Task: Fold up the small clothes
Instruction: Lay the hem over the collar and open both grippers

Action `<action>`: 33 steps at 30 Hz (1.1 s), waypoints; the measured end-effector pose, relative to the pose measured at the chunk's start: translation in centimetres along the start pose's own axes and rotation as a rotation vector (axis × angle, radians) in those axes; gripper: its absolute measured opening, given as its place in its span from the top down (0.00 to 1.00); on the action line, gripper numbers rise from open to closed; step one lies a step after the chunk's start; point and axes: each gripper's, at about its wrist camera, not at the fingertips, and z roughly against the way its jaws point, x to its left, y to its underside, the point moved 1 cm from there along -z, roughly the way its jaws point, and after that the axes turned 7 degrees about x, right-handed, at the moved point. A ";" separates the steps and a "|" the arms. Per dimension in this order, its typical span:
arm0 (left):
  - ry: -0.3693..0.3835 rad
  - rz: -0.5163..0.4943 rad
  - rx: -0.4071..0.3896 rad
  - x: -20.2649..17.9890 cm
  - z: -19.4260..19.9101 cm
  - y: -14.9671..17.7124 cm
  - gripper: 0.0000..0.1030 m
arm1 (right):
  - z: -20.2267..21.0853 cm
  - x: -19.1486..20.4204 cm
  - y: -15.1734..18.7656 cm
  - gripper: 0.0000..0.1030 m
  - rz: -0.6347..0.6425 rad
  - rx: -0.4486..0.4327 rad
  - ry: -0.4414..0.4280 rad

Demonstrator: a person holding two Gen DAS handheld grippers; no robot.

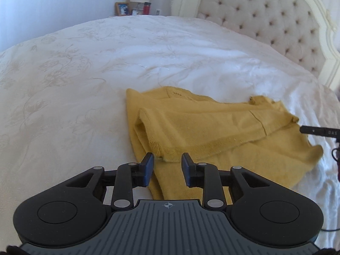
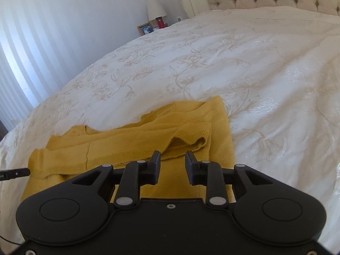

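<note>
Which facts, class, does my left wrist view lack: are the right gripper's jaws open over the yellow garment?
Observer: Yes. The right gripper has its jaws open and holds nothing, over the right end of the yellow garment.
Operator: What lies just ahead of those jaws?
Observer: A gaping fold opening in the garment's folded-over band, facing the gripper.
Operator: Anything beyond the bed that I miss?
Observer: The wall on the left shows vertical stripes of light and shade.
</note>
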 end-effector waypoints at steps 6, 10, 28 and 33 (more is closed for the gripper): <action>0.014 -0.088 0.028 -2.2 -3.1 -0.5 0.73 | -2.4 3.6 1.3 0.63 0.189 0.080 0.056; 0.008 -0.037 0.039 -1.4 -5.1 -3.4 0.73 | -4.6 4.3 -0.9 0.63 0.205 0.107 0.082; 0.006 0.228 -0.061 3.7 -2.3 -5.8 0.68 | -3.5 -0.4 -5.2 0.61 -0.029 -0.010 0.096; 0.079 0.146 -0.008 1.5 -3.7 -3.7 0.68 | -2.2 1.0 -3.0 0.60 0.074 0.037 0.119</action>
